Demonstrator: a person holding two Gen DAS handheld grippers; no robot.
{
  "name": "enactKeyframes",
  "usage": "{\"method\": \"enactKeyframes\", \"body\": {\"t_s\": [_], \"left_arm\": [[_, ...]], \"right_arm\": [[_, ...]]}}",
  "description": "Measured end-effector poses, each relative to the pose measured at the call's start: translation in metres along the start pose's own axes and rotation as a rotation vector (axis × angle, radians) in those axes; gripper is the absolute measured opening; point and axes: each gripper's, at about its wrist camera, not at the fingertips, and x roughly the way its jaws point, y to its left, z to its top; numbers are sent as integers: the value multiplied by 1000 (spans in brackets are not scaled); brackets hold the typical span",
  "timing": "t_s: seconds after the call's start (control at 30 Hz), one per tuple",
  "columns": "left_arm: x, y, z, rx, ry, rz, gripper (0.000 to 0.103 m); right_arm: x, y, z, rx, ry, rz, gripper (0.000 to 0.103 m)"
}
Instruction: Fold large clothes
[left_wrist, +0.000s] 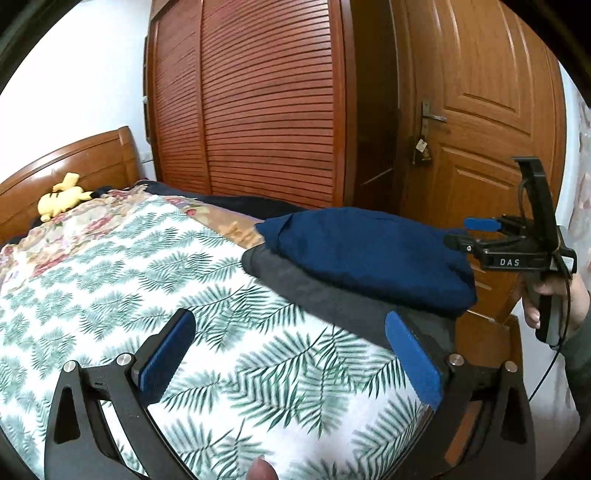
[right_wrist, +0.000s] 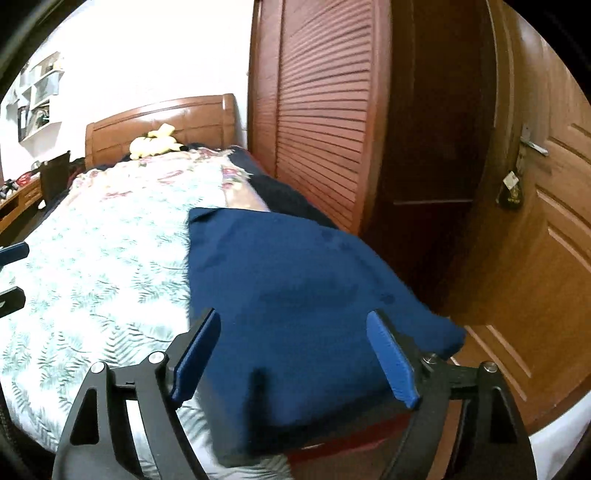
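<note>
A folded navy blue garment (left_wrist: 369, 254) lies on top of a folded dark grey garment (left_wrist: 332, 295) at the right corner of the bed. In the right wrist view the navy garment (right_wrist: 295, 295) fills the middle. My left gripper (left_wrist: 291, 354) is open and empty above the fern-print bedspread (left_wrist: 147, 280), left of the pile. My right gripper (right_wrist: 295, 358) is open and empty, just above the near edge of the navy garment; it also shows in the left wrist view (left_wrist: 469, 232), beside the pile's right end.
A wooden headboard (left_wrist: 74, 162) with a yellow plush toy (left_wrist: 62, 199) stands at the far end of the bed. A louvred wardrobe (left_wrist: 258, 103) and a wooden door (left_wrist: 480, 110) stand behind the pile. A desk (right_wrist: 18, 199) lies left of the bed.
</note>
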Motion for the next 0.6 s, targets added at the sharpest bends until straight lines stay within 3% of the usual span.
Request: {"method": "enactKeyframes", "body": {"t_s": [0.37, 0.6], "left_arm": [[-75, 44, -42, -70, -7, 96, 103], [-90, 83, -65, -112, 14, 168, 103]], "right_arm": [[4, 100, -17, -56, -29, 139, 83], [13, 151, -23, -78, -34, 235, 83]]}}
